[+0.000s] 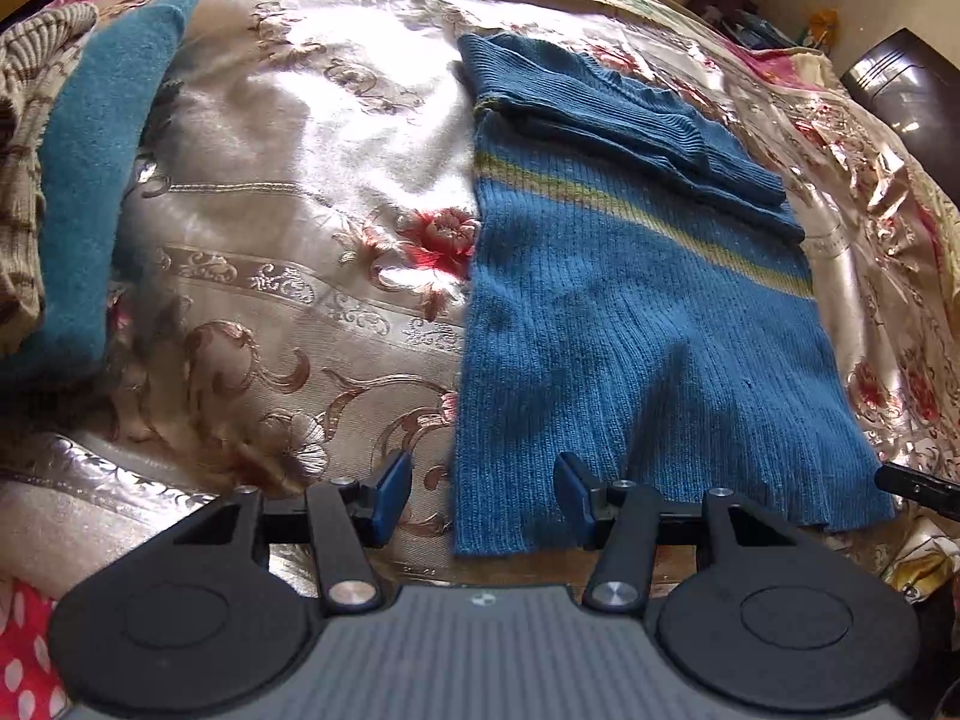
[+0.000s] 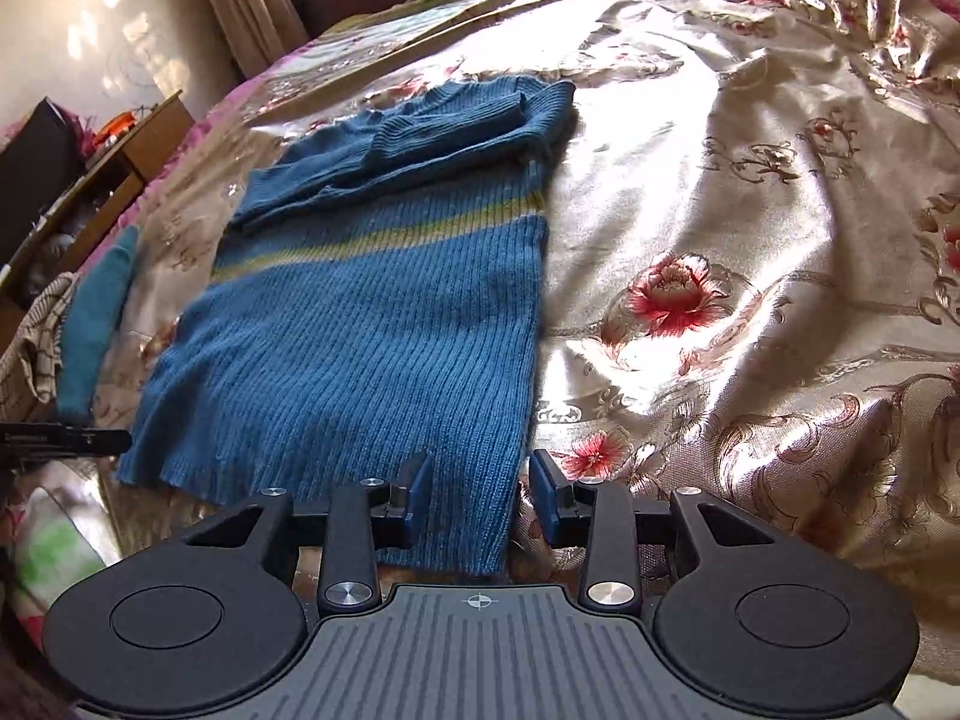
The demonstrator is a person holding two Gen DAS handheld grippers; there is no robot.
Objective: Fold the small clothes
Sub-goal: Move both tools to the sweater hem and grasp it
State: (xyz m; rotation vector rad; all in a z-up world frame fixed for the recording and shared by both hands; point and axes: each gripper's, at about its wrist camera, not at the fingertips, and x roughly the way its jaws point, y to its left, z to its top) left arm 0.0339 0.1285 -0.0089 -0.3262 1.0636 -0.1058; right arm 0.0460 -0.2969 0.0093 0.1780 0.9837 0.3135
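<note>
Blue ribbed sweater [image 1: 630,324] flat on bedspread [image 1: 288,192] | hem nearest, collar far | both grippers' jaws released

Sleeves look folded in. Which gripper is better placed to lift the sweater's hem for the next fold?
Either: left gripper and right gripper are both open, each astride a near hem corner of the sweater. Likely both lift together.

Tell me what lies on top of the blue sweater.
Its own folded sleeves lie across the upper part of the blue sweater, above the yellow-green stripe. What they cover, including the neckline, cannot be seen.
</note>
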